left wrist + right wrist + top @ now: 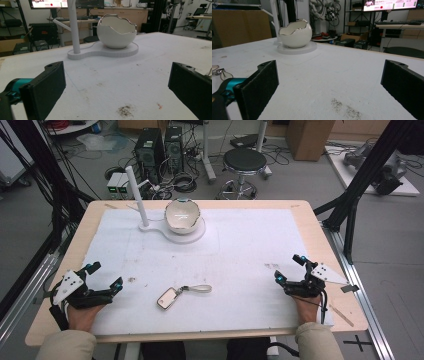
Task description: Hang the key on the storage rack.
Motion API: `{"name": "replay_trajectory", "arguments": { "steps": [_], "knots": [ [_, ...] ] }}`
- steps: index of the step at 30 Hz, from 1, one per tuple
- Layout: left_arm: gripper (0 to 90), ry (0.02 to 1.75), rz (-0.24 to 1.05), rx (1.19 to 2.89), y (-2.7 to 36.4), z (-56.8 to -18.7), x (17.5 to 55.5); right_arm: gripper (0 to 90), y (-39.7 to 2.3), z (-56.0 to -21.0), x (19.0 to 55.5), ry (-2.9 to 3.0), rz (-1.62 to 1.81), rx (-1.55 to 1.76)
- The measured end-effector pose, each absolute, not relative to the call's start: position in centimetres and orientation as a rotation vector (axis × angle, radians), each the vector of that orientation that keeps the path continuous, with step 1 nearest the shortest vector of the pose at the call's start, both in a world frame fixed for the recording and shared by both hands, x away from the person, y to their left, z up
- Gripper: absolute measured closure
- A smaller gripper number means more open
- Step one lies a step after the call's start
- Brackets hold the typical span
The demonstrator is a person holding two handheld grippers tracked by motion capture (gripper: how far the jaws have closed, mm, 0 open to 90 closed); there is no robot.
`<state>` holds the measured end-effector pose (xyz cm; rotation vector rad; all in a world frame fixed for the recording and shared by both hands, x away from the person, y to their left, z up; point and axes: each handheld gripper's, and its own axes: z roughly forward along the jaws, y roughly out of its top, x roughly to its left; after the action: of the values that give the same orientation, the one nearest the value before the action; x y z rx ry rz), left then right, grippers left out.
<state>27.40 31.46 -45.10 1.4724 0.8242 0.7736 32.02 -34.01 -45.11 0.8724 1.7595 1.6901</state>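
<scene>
**newbie:** One key fob [169, 297] sits flat mid-table near your edge, between both grippers. Risk?

**regular:** Your left gripper [104, 276] and right gripper [290, 268] gape wide, empty. Thin fob could skate; strap [198, 289] snags.

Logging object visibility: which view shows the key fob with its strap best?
The high view: the key fob lies whole on the white mat between both grippers. The right gripper view catches its edge at far left.
</scene>
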Motion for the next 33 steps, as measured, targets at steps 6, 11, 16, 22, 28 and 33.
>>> {"name": "replay_trajectory", "arguments": {
  "steps": [6,11,16,22,28,33],
  "knots": [
    [1.7,0.826,0.772,1.467,31.5,-45.1,27.4,0.5,-34.0,-45.1,32.0,1.76,1.688,0.871],
    [1.7,0.835,0.757,1.464,31.6,-45.1,27.5,0.5,-34.0,-45.1,32.0,1.757,1.685,0.867],
    [1.7,0.853,0.745,1.451,31.9,-45.0,27.8,0.5,-33.9,-45.1,32.0,1.765,1.674,0.858],
    [1.7,0.812,0.718,1.512,31.6,-43.3,28.5,0.5,-33.9,-45.1,32.0,1.766,1.667,0.855],
    [1.7,0.64,0.61,1.706,29.5,-38.6,30.3,0.5,-33.8,-45.1,32.0,1.763,1.667,0.848],
    [1.7,0.512,0.563,1.862,26.7,-35.7,31.7,0.5,-33.8,-45.1,32.0,1.763,1.667,0.848]
  ]
}}
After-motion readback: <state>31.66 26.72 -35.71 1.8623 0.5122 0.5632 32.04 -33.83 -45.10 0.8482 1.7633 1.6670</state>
